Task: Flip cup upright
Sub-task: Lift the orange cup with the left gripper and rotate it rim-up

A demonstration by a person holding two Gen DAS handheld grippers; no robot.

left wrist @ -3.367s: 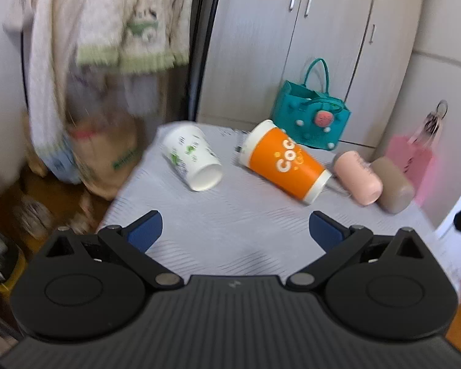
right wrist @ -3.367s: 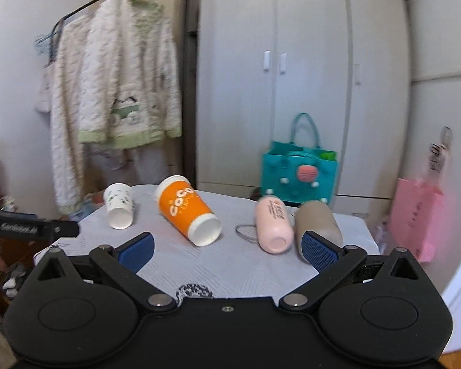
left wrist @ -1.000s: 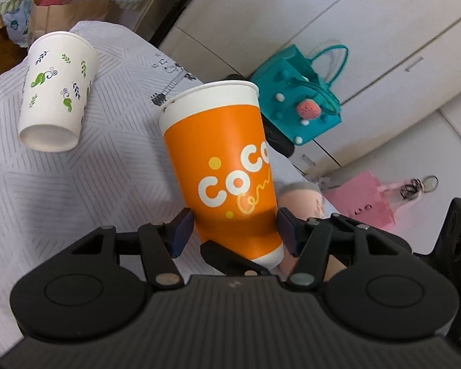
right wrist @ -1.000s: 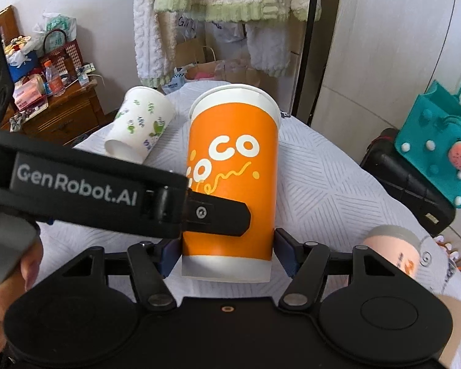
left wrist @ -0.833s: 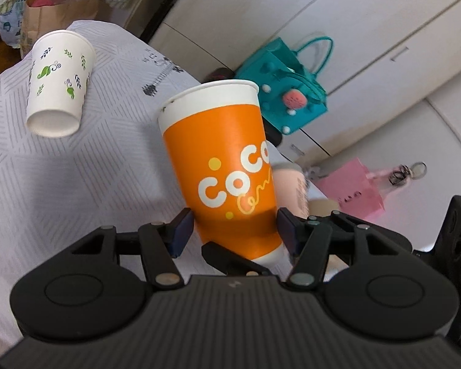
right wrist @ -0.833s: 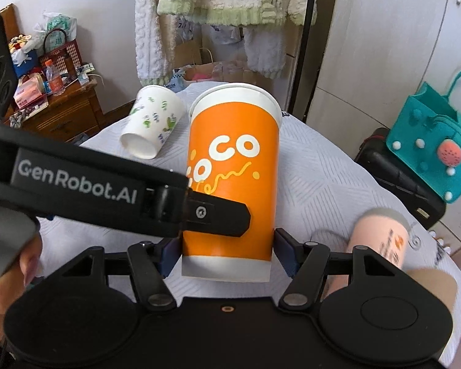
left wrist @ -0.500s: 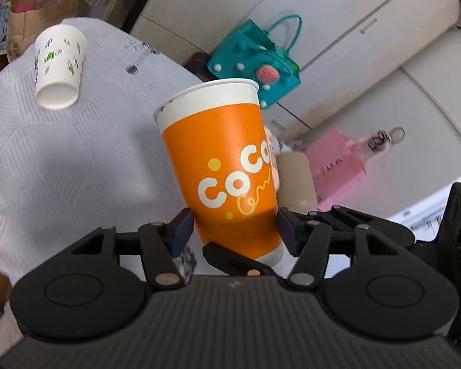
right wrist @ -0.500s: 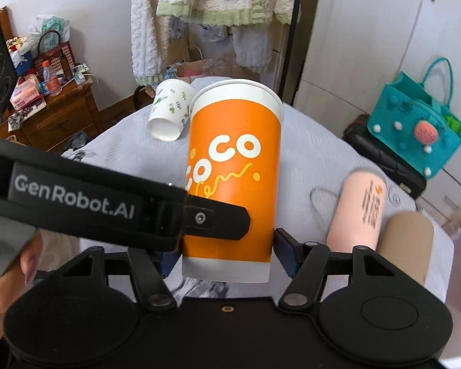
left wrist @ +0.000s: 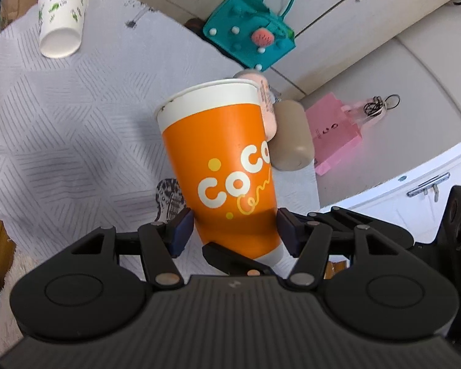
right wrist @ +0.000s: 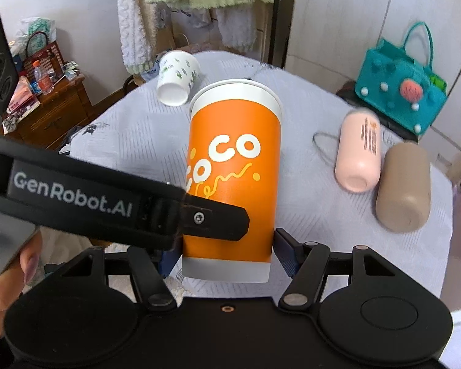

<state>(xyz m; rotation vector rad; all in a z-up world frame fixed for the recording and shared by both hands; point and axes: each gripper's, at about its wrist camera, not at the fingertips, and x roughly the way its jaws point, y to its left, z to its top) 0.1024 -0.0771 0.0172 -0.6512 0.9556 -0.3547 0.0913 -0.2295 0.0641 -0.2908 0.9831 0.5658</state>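
The orange cup (left wrist: 227,166) with white "CoCo" lettering is held above the table, rim up and near upright. My left gripper (left wrist: 235,230) is shut on its lower part. My right gripper (right wrist: 229,249) is shut on its lower part too, and the cup (right wrist: 233,178) fills the middle of the right wrist view. The left gripper's black arm crosses that view in front of the cup's left side. The cup's base is hidden behind the gripper bodies.
A white leaf-print paper cup (left wrist: 61,18) (right wrist: 176,77) lies on its side on the grey-white tablecloth (left wrist: 61,129). A pink bottle (right wrist: 359,153) and a brown bottle (right wrist: 404,184) lie at the right. A teal bag (right wrist: 399,89) and wooden cabinet (right wrist: 46,117) stand beyond the table.
Both grippers have lifted the orange cup higher and further from the table, still shut on it. The table and lying objects look smaller and lower in both views.
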